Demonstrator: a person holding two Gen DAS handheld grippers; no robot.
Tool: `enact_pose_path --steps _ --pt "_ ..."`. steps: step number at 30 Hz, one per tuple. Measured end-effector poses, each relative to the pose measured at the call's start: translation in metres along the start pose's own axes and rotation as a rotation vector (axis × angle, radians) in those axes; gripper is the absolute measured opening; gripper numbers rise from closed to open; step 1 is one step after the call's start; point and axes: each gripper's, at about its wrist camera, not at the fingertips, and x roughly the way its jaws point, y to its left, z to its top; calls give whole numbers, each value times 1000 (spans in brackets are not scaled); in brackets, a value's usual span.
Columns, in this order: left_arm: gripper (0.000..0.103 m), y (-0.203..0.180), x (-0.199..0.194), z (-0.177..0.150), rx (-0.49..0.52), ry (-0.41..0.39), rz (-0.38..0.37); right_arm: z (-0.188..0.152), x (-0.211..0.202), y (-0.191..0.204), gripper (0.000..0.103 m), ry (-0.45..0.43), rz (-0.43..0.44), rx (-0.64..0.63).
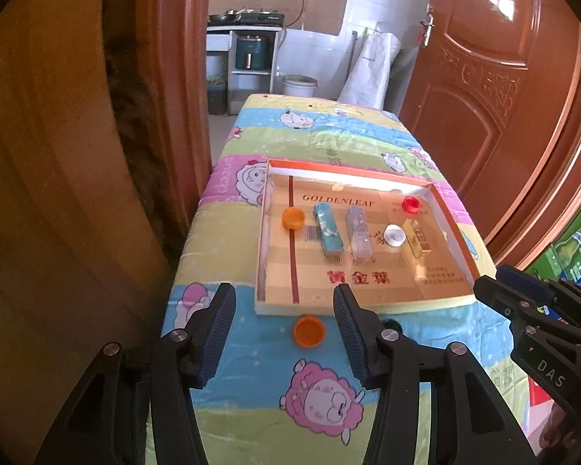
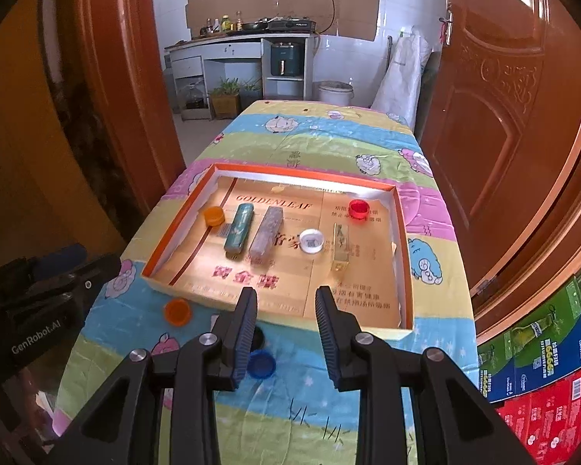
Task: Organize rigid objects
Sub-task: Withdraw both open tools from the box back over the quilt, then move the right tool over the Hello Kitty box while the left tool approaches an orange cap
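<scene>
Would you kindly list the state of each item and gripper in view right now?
left gripper: jaws open, empty
right gripper: jaws open, empty
box: open-topped, on the table
orange cap outside: on the cloth, between the left jaws
blue cap: on the cloth, outside the box
red cap: inside the box
white cap: inside the box

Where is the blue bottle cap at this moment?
In the right wrist view, the blue cap lies on the tablecloth outside the box, beside the right gripper's left finger.

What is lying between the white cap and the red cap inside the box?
Nothing lies between the white cap and the red cap: only the bare printed floor of the box. The right wrist view shows it best.
</scene>
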Motion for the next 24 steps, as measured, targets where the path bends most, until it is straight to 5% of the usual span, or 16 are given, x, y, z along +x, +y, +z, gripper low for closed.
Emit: enact_pose_path --steps 10,24 --pt "54 7 -5 -24 -1 10 -2 -28 1 16 31 24 50 -9" --pt "54 21 18 -48 -3 37 18 -63 59 46 31 105 138 2"
